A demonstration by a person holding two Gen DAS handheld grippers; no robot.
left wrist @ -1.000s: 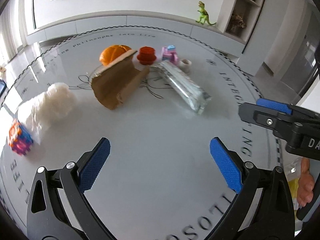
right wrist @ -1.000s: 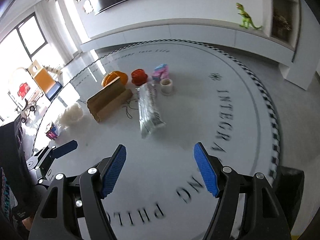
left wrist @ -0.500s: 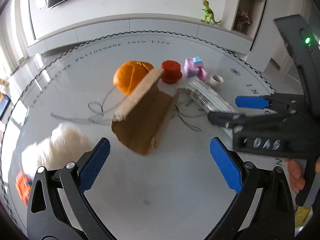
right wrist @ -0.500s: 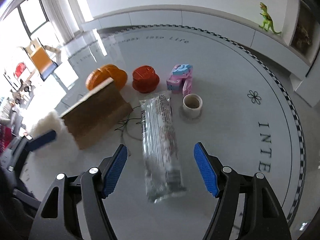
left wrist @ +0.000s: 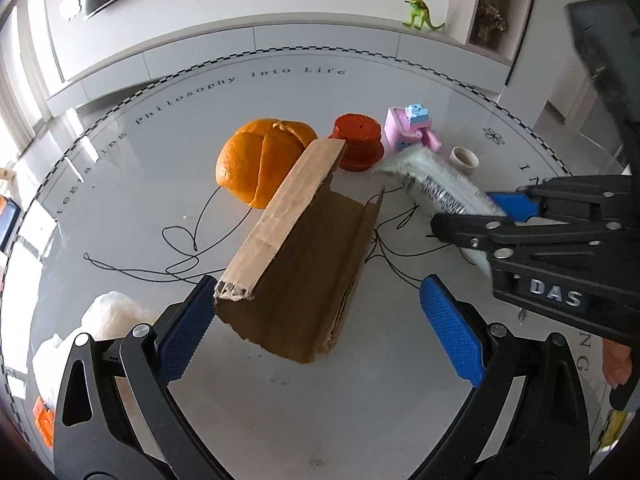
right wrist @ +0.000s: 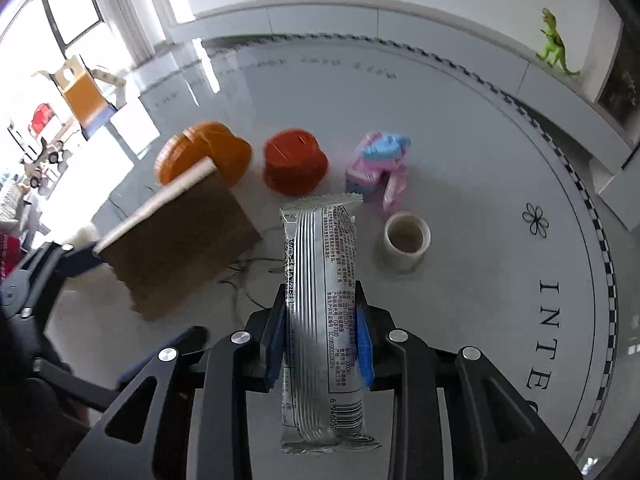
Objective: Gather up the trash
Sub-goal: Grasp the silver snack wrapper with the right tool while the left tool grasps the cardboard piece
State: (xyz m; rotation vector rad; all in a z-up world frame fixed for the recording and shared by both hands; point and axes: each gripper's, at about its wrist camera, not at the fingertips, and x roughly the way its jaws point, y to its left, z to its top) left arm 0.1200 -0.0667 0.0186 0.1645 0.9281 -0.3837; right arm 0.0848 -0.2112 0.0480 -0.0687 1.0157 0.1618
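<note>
A: Pads (right wrist: 365,354) of my right gripper (right wrist: 320,344) pinch the long silver foil snack wrapper (right wrist: 322,320) around its middle.

B: And your left?

A: My left gripper (left wrist: 316,334) gapes, holding nothing; the folded brown cardboard piece (left wrist: 300,264) stands between its fingers on the glossy white table (left wrist: 280,408), its corner beside the left pad (left wrist: 184,340).
</note>
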